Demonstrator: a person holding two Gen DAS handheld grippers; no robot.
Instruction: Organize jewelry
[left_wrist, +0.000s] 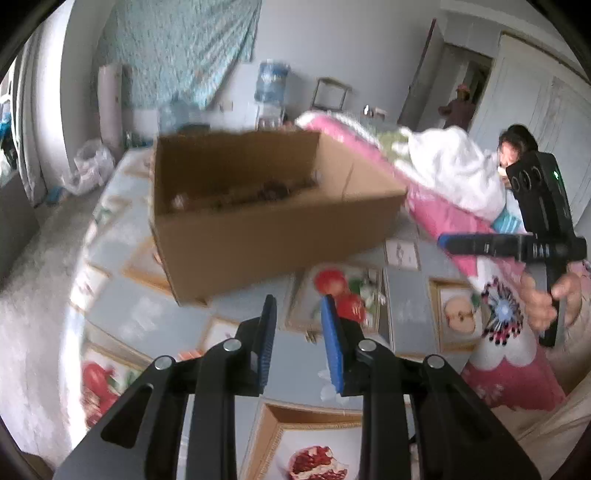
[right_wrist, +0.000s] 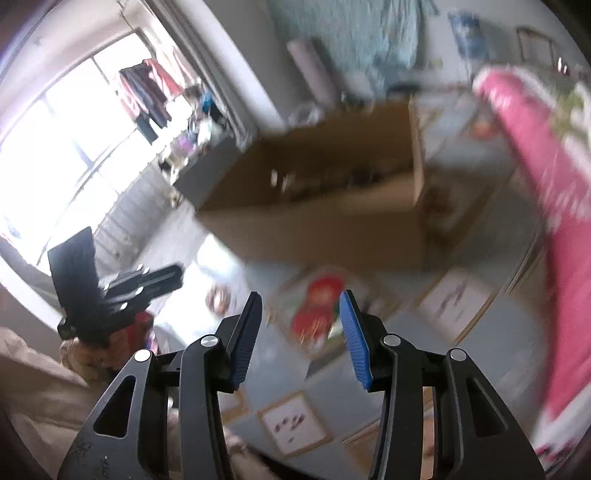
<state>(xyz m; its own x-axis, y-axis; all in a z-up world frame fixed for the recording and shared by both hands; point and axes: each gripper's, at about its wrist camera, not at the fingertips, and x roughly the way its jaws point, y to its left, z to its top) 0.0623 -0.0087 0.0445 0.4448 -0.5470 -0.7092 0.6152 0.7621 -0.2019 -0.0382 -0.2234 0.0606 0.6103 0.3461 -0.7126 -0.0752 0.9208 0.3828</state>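
Jaws of both grippers apart and empty above the tablecloth (left_wrist: 155, 317), cardboard box (left_wrist: 266, 236) ahead.

bright window (right_wrist: 55, 140), grey walls (left_wrist: 295, 44)

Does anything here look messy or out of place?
Nothing looks spilled or broken. The cardboard box sits at a slant to the tablecloth's squares, and both grippers hang open and empty. Both pictures are blurred.

Left gripper (left_wrist: 298, 306) and right gripper (right_wrist: 301, 302), jaws parted
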